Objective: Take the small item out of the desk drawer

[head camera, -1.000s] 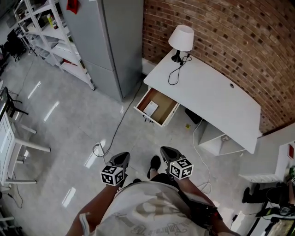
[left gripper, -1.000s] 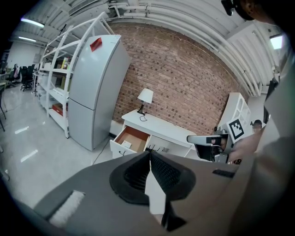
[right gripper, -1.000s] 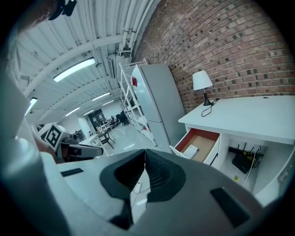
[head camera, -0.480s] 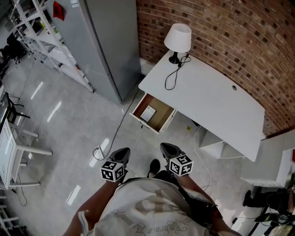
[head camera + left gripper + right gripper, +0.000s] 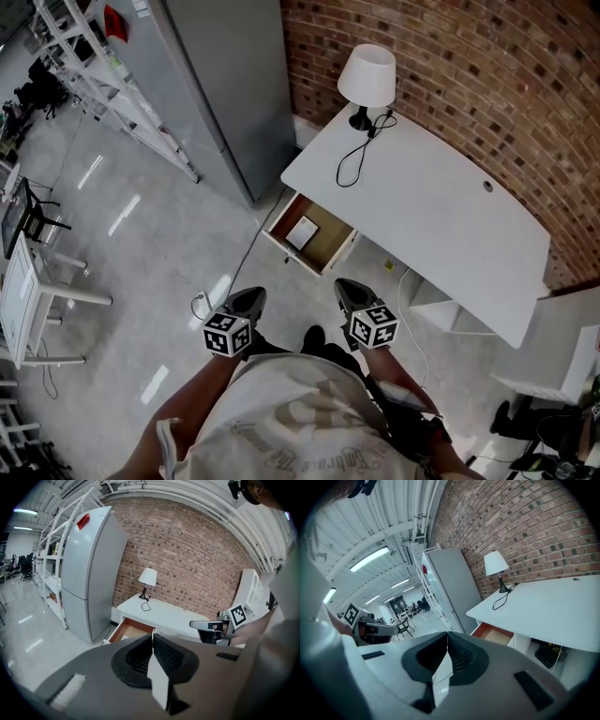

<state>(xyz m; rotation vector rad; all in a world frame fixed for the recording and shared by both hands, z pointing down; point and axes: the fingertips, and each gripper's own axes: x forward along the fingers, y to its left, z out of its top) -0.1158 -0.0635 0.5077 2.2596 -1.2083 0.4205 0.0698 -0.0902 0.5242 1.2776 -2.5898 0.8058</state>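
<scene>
The white desk (image 5: pixel 441 211) stands against the brick wall, and its wooden drawer (image 5: pixel 330 242) is pulled open. A small flat white item (image 5: pixel 302 231) lies in the drawer's left part. My left gripper (image 5: pixel 248 299) and right gripper (image 5: pixel 346 290) are held low in front of the person, short of the drawer, both shut and empty. In the left gripper view the shut jaws (image 5: pixel 152 637) point toward the drawer (image 5: pixel 132 631). In the right gripper view the shut jaws (image 5: pixel 446 636) face the drawer (image 5: pixel 496 634) from the side.
A white lamp (image 5: pixel 367 78) with a black cord stands on the desk's far left corner. A grey fridge (image 5: pixel 225 84) stands left of the desk, with white shelving (image 5: pixel 84 66) beyond. A cable (image 5: pixel 239 267) trails across the floor. An open cabinet (image 5: pixel 436 300) sits under the desk.
The head view has shifted a little, and the drawer now appears slightly lower, nearer the grippers. Both grippers stay shut and keep about the same place in the view.
</scene>
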